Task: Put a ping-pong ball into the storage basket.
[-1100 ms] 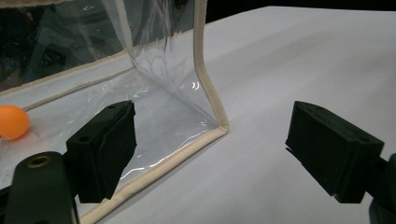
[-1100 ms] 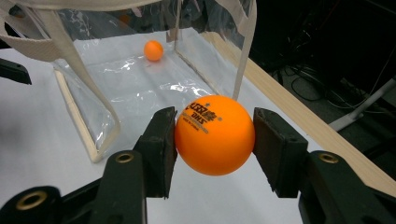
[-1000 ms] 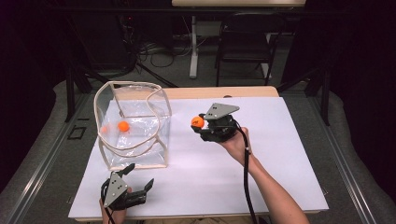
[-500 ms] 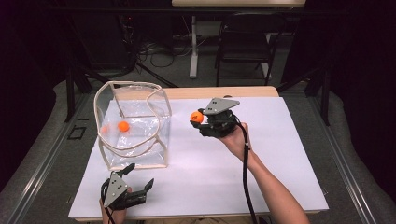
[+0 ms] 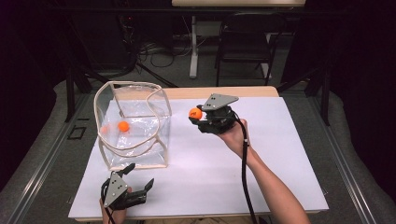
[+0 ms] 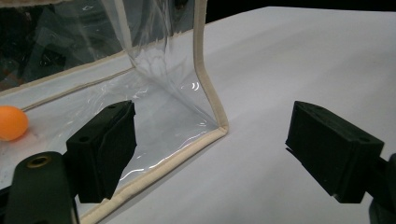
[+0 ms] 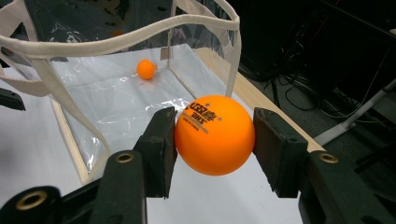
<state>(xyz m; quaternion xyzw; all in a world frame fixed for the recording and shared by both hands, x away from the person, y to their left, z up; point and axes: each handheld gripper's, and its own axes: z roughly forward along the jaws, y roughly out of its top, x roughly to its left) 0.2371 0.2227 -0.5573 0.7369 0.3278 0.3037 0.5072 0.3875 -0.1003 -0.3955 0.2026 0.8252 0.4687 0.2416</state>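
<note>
The right tool (image 5: pixel 200 119), clamped on an orange ball (image 5: pixel 194 113), has drifted a bit toward the clear bag (image 5: pixel 133 126) near the counter's left edge, so a drop-in looks next. A second ball (image 5: pixel 123 126) sits inside. The left tool (image 5: pixel 135 179) idles at the near edge, jaws apart. Bare counter (image 5: pixel 280 158) between.

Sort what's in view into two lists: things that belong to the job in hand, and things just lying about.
Belongs to the job:
- right gripper, fingers shut on an orange ball
- clear bag with a second orange ball inside
- left gripper, open beside the bag

Just lying about:
- chair behind the table
- floor cables
</note>
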